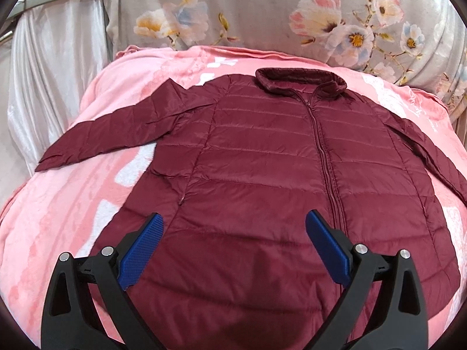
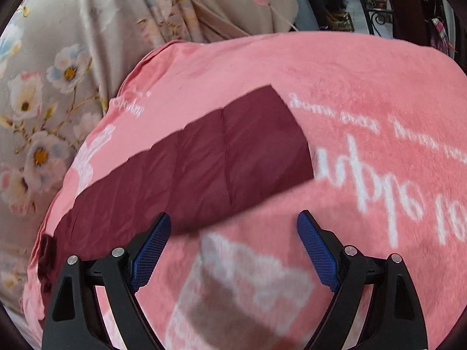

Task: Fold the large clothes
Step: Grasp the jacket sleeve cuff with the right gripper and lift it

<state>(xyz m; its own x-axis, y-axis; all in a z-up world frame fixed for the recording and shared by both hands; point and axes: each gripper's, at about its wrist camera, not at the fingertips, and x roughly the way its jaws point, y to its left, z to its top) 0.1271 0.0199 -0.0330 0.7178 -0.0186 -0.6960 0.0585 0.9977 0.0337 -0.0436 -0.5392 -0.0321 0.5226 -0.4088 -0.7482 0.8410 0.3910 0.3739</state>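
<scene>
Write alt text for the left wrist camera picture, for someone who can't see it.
A dark red puffer jacket lies flat and zipped, front up, on a pink blanket, collar away from the camera and both sleeves spread out to the sides. The left gripper hovers open over the jacket's lower half, blue pads apart, holding nothing. Grey floral bedding lies beyond the blanket.

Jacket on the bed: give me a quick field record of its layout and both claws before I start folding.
garment: maroon quilted jacket, spread flat, front up, zipper closed
collar: far end
sleeves: both out sideways; one cuff ahead of the right claw
surface: pink blanket
behind: floral bedding
left claw: open, above hem area, holding nothing
right claw: open, holding nothing
folds done: none visible
</scene>
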